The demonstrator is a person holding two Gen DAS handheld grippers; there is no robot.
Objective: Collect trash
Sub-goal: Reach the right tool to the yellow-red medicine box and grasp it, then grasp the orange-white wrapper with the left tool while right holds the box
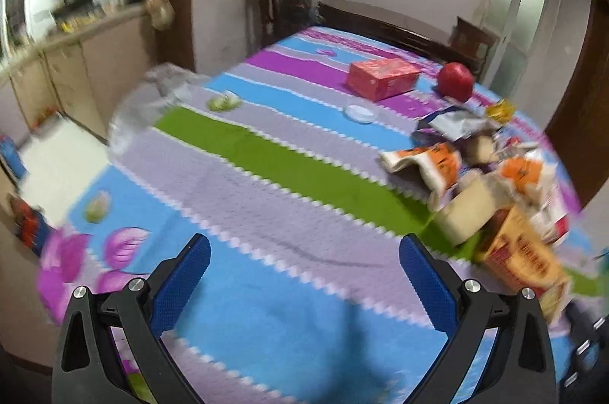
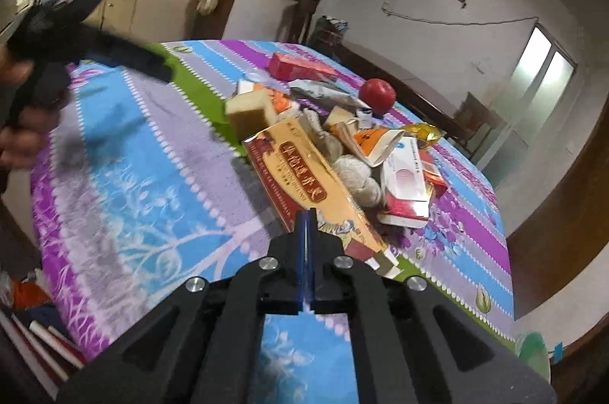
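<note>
Trash pile [image 2: 342, 145] of boxes, wrappers and crumpled paper, heaped on the right half of a striped bedcover [image 2: 152, 145] in blue, purple, grey and green. At its near edge lies a long yellow-and-red carton [image 2: 304, 183], with a white-and-red box [image 2: 405, 175] beside it and a tan foam block [image 2: 249, 111] at the far end. An orange-and-white wrapper [image 1: 430, 164] sprawls on the pile's left side in the left wrist view. Beyond the pile, apart from it, stand a red box [image 1: 380, 77] and a red round object [image 1: 455, 80]; a small white lid [image 1: 359, 114] lies between box and pile. Right gripper [image 2: 306, 217]: blue pads pressed together, nothing between them, tips just over the carton's near end. Left gripper [image 1: 304, 259]: jaws spread wide, empty, held above bare bedcover left of the pile. Background: cabinets [image 1: 76, 61] and a frosted door [image 1: 517, 8]
</note>
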